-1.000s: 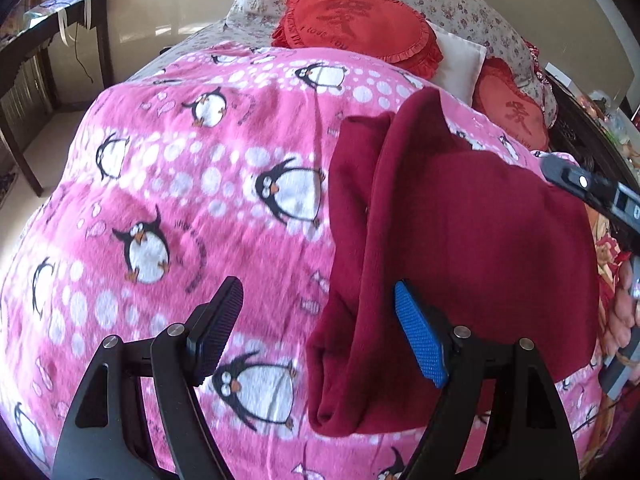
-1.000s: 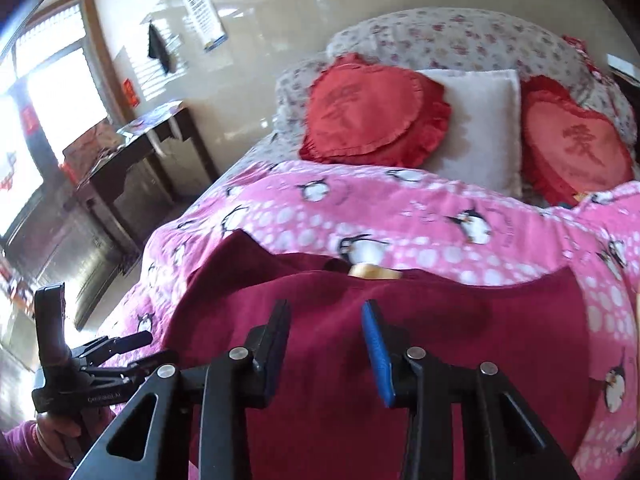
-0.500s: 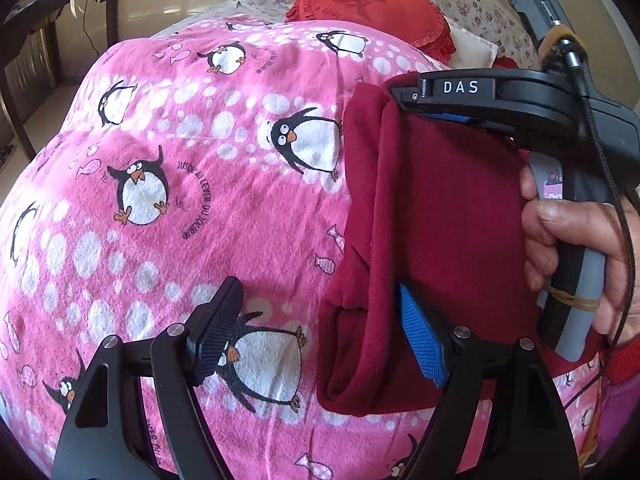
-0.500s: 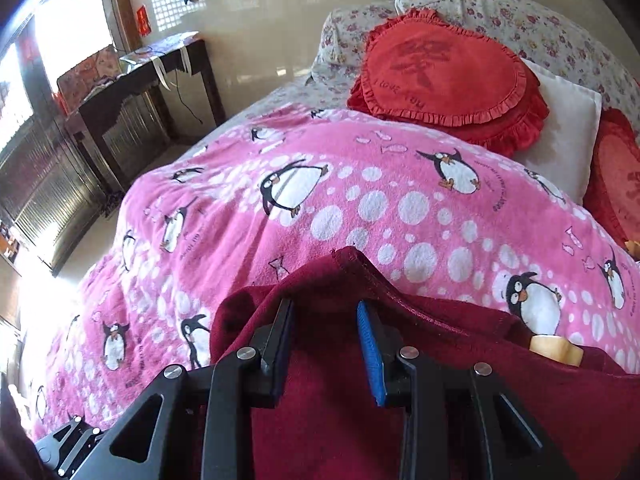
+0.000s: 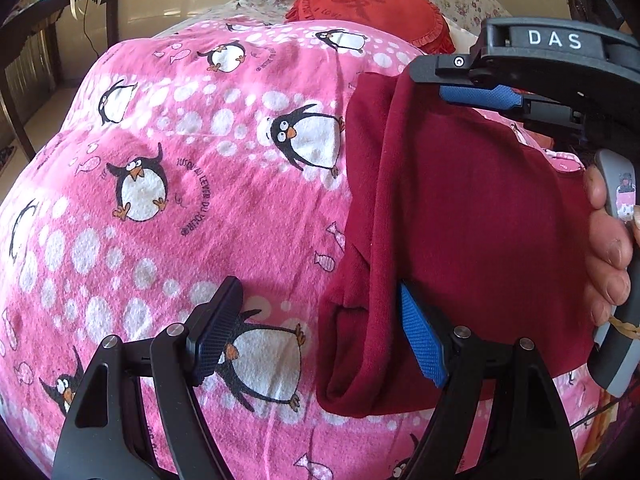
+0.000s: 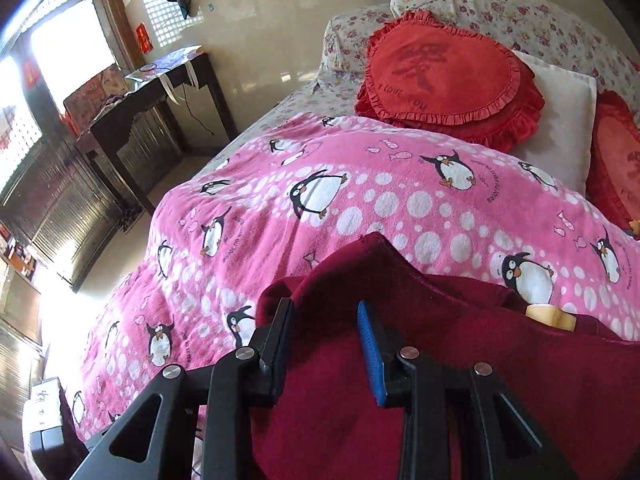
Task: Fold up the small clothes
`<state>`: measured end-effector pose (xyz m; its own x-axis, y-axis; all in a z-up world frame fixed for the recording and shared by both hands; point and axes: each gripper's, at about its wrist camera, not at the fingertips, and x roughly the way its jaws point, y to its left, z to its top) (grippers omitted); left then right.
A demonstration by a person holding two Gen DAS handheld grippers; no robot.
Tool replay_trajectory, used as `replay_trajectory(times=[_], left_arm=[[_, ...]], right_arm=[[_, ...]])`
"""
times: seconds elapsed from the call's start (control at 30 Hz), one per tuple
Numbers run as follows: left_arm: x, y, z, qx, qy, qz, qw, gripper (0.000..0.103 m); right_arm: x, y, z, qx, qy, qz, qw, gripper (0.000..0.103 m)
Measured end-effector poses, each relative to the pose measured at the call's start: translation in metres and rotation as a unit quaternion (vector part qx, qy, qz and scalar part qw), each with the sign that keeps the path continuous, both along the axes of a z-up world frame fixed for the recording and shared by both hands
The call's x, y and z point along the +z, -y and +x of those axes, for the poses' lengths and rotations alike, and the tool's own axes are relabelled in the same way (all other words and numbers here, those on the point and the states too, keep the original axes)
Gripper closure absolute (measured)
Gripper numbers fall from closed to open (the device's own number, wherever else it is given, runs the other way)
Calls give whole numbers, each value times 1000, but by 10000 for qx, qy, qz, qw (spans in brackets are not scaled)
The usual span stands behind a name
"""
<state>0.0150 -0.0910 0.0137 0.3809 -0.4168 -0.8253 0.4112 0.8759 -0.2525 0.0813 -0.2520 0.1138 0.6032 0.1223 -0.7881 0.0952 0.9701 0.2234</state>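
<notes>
A dark red garment lies on the pink penguin blanket, doubled over along its left edge. My left gripper hangs open over that edge; its blue pad is above the cloth and its black pad above the blanket, neither pressing. My right gripper, held by a hand, comes in from the upper right, shut on the garment's far corner. In the right wrist view the right gripper has a ridge of the red garment pinched between its fingers. A tan tag shows at the cloth's far edge.
The blanket covers a bed. Red heart cushions and a white pillow lie at its head. A dark wooden table stands by the wall to the left, with floor below the bed's left side.
My right gripper has swung leftward across the bed with the garment's edge in it and now fills the upper right of the left wrist view. The left gripper has stayed put.
</notes>
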Motion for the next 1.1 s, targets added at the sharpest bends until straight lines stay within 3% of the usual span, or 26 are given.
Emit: replay_trajectory(times=[0.1, 0.2, 0.3, 0.37, 0.43, 0.47, 0.53, 0.7, 0.77, 0.9, 1.0, 1.03, 1.1], left_arm=[[0, -2, -3, 6, 1, -38, 10000, 24], [-1, -5, -5, 18, -18, -90, 10000, 24], [-1, -7, -7, 4, -2, -105, 9999, 24], [-1, -8, -7, 9, 5, -109, 9999, 24], [-1, -7, -8, 20, 17, -102, 9999, 24], [-1, -7, -8, 20, 17, -91, 10000, 24], [-1, -7, -8, 11, 19, -93, 10000, 24], [-2, -6, -8, 7, 69, -105, 9999, 23], [-2, -6, -9, 20, 87, -92, 9999, 23], [-2, -5, -10, 33, 76, -99, 9999, 23], [-2, -5, -9, 38, 58, -102, 9999, 23], [-2, -5, -9, 42, 50, -107, 9999, 23], [-2, -5, -8, 22, 42, -92, 9999, 23]], right_arm=[[3, -17, -1, 177, 31, 95, 9998, 62], [3, -36, 1, 390, 15, -333, 9987, 59], [-5, -53, 6, 658, -128, -1097, 9917, 59], [-13, -55, 11, 491, -279, -1993, 9783, 59], [-23, -43, 19, 279, -339, -2421, 9693, 59], [-27, -32, 23, 200, -420, -2218, 9740, 59], [-30, -6, 25, -33, -419, -1322, 9903, 59], [-12, 5, 9, -99, -188, -470, 9987, 59], [-5, -7, 6, 174, -116, -581, 9981, 53], [-15, -43, 12, 716, -424, -1662, 9826, 52], [-27, -44, 20, 464, -478, -2387, 9688, 52], [-30, -37, 23, 304, -428, -2458, 9679, 52], [-35, -16, 29, 31, -500, -1969, 9791, 52]])
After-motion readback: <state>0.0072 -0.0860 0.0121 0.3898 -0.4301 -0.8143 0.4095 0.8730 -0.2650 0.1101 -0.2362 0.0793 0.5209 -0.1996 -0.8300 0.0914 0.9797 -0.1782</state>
